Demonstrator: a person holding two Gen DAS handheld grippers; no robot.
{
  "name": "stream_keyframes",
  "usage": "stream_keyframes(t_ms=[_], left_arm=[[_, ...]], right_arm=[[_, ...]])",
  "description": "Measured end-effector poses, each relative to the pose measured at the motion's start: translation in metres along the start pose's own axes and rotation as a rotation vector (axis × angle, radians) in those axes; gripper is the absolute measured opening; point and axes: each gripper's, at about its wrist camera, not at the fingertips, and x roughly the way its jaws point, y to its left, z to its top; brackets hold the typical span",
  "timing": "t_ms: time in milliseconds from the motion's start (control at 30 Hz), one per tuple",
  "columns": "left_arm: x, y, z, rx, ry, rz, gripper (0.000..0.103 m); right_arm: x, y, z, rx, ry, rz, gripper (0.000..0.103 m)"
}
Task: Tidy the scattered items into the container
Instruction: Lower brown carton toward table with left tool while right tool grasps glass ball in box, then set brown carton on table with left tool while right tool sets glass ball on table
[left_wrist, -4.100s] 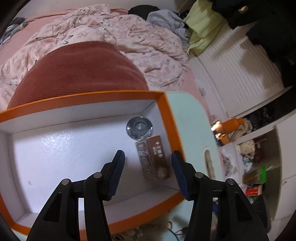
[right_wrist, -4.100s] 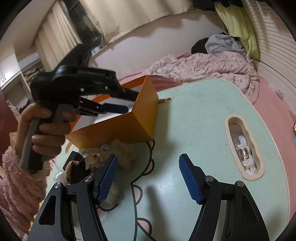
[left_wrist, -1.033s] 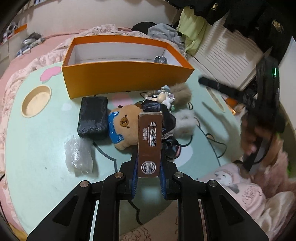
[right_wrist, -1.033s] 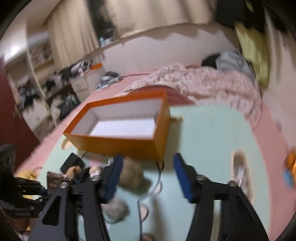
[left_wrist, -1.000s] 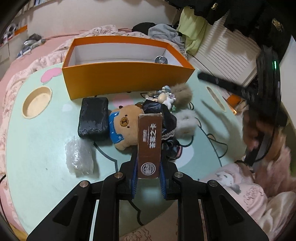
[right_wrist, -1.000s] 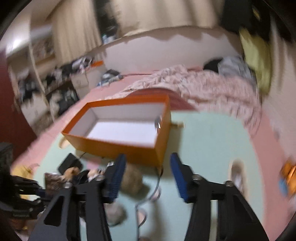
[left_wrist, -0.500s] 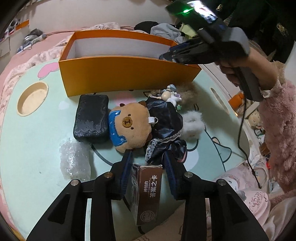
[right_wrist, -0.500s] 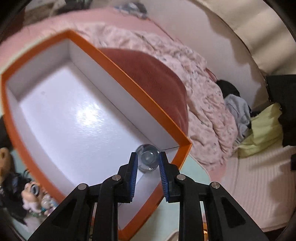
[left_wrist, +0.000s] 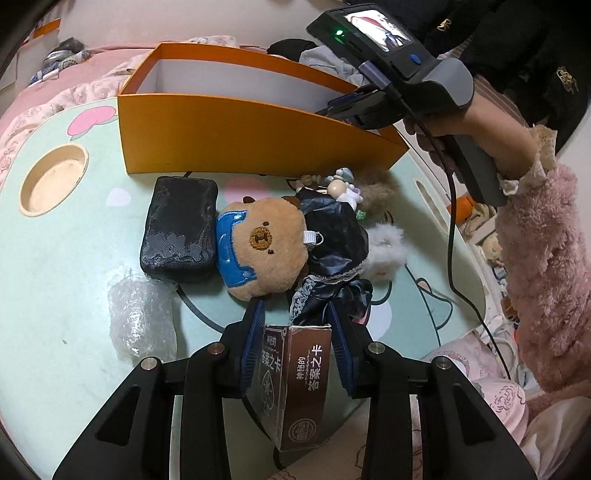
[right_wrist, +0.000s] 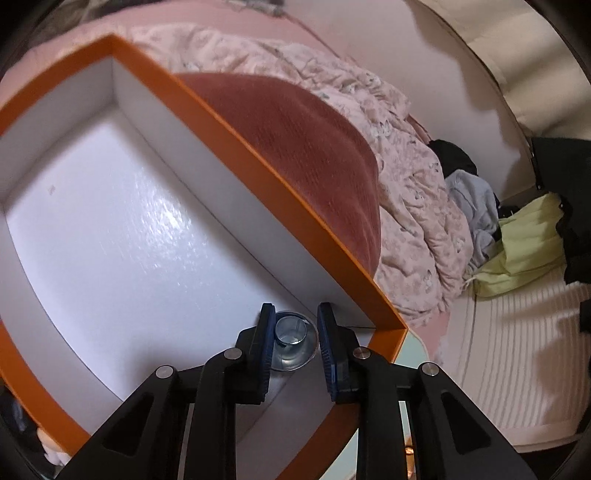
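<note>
**Both grippers loaded at the orange box**

My far open orange cardboard box (left_wrist: 236, 133) stands behind the plush bear (left_wrist: 262, 247) and black pouch (left_wrist: 179, 229). Left gripper (left_wrist: 295, 343) clamps the brown printed carton (left_wrist: 299, 380); right gripper (right_wrist: 295, 343) squeezes a clear glass jar (right_wrist: 291, 341) in the box's right corner.

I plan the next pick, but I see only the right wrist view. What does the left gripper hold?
Observer: The left gripper holds a brown card box, tilted, at the near table edge.
Operator: Which things lie outside the orange box?
Observer: A pouch, a bear, a doll and bubble wrap lie in front of the orange box.
</note>
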Motion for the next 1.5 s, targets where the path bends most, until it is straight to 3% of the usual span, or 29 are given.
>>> stream_keyframes(t_ms=[167,333,533,733,933,1100,1133,1200,1267,1367,1500], left_arm=[[0.0,0.002,0.0,-0.01,-0.004,0.005,0.037],[-0.001,0.002,0.0,-0.013,-0.012,0.015,0.037],[0.001,0.006,0.003,-0.035,-0.015,0.014,0.037],[0.0,0.004,0.011,-0.034,-0.063,0.065,0.037],[0.003,0.003,0.019,-0.056,-0.099,0.096,0.037],[0.003,0.001,0.015,-0.076,-0.102,0.103,0.039],[0.001,0.0,0.013,-0.08,-0.108,0.107,0.041],[-0.005,-0.004,0.011,-0.08,-0.137,0.116,0.057],[-0.017,-0.009,0.007,-0.066,-0.192,0.12,0.064],[-0.035,-0.016,0.001,-0.043,-0.263,0.128,0.07],[-0.051,-0.022,-0.009,-0.03,-0.279,0.154,0.071]], right_arm=[[-0.047,-0.024,-0.004,0.162,-0.192,0.096,0.023],[-0.114,-0.039,-0.036,0.298,-0.388,0.338,0.023],[-0.134,-0.021,-0.093,0.413,-0.398,0.519,0.023],[-0.112,0.003,-0.146,0.608,-0.357,0.588,0.023],[-0.088,0.022,-0.166,0.662,-0.318,0.493,0.023],[-0.087,0.03,-0.166,0.653,-0.349,0.424,0.027],[-0.091,0.031,-0.166,0.652,-0.364,0.412,0.035],[-0.104,0.033,-0.173,0.653,-0.415,0.375,0.055],[-0.121,0.036,-0.184,0.658,-0.487,0.337,0.075],[-0.139,0.04,-0.196,0.657,-0.549,0.296,0.077],[-0.145,0.047,-0.206,0.634,-0.52,0.267,0.078]])
